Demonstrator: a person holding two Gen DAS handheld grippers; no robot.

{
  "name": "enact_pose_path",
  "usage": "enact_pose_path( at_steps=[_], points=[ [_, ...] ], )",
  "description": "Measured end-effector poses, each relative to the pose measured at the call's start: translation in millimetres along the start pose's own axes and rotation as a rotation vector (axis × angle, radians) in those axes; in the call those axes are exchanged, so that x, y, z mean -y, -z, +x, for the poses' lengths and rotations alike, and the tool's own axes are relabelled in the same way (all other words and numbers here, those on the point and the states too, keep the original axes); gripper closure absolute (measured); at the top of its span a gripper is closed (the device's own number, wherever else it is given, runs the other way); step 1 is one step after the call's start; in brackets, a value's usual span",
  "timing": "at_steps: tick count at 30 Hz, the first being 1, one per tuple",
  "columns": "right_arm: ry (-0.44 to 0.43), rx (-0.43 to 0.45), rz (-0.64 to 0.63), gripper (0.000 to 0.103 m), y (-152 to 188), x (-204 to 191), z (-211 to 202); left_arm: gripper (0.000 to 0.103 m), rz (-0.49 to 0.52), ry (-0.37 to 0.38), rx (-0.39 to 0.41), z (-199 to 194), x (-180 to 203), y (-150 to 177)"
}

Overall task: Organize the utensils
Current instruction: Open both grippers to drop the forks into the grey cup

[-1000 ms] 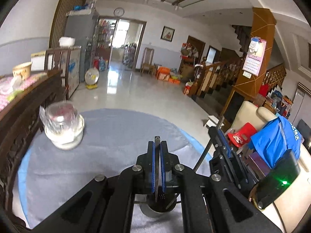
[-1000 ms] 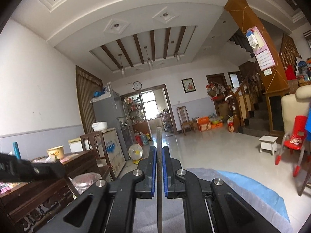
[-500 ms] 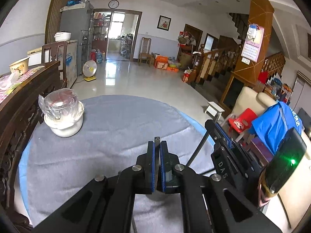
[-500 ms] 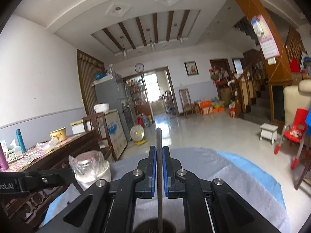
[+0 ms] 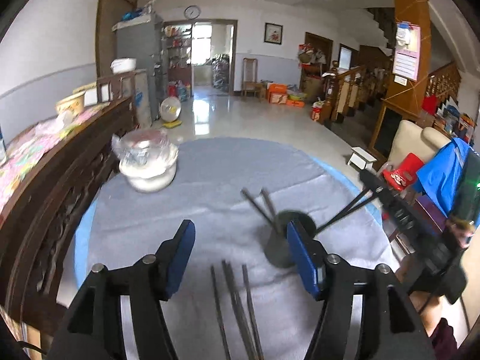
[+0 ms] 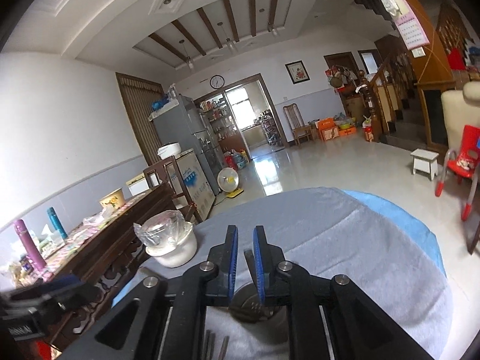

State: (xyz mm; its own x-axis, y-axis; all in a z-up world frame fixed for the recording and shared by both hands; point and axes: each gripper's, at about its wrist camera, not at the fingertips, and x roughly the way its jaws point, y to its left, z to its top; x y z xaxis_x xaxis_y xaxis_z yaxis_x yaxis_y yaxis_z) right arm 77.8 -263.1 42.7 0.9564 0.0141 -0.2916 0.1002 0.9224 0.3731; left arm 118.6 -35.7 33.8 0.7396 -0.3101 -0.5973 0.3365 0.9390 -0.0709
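Round tabletop (image 5: 210, 174) with grey cloth, dark wooden sideboard (image 5: 60, 162) along its left edge. White pot (image 5: 148, 171) with a plastic-wrapped lid sits far left on the tabletop. Left gripper (image 5: 240, 240): fingers wide open, holding nothing. Dark utensil holder (image 5: 283, 240) stands right of centre, just beside the left gripper's right finger; two utensils (image 5: 261, 207) lean out of it to the left. Loose utensils (image 5: 237, 300) lie flat on the cloth near the camera, between the left fingers. Right gripper (image 6: 245, 262): fingers slightly apart, directly above the holder; one utensil handle (image 6: 249, 262) in the gap, contact unclear.
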Motion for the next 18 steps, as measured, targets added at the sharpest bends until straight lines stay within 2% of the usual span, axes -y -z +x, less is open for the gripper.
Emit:
enact_pose_path(
  at_steps=[1,2,3,4,5,11,18],
  points=[
    [0.000,0.003,0.007,0.082,2,1,-6,0.034,-0.009,-0.007,-0.010,0,-2,5],
    [0.002,0.007,0.015,0.072,4,3,-13,0.033,-0.018,-0.020,-0.020,-1,-4,10],
    [0.002,0.009,0.023,0.052,7,1,-17,0.032,-0.024,-0.038,-0.031,0,-5,17],
    [0.000,0.013,0.031,0.039,8,2,-20,0.032,-0.024,-0.047,-0.039,1,-4,21],
    [0.000,0.038,0.047,0.031,12,4,-30,0.032,-0.024,-0.058,-0.053,2,-4,27],
    [0.016,0.045,0.051,0.031,24,6,-58,0.032,-0.039,-0.073,-0.145,2,-1,52],
    [0.021,0.011,0.035,0.031,39,3,-79,0.031,-0.021,-0.121,-0.169,-13,3,68]
  ],
)
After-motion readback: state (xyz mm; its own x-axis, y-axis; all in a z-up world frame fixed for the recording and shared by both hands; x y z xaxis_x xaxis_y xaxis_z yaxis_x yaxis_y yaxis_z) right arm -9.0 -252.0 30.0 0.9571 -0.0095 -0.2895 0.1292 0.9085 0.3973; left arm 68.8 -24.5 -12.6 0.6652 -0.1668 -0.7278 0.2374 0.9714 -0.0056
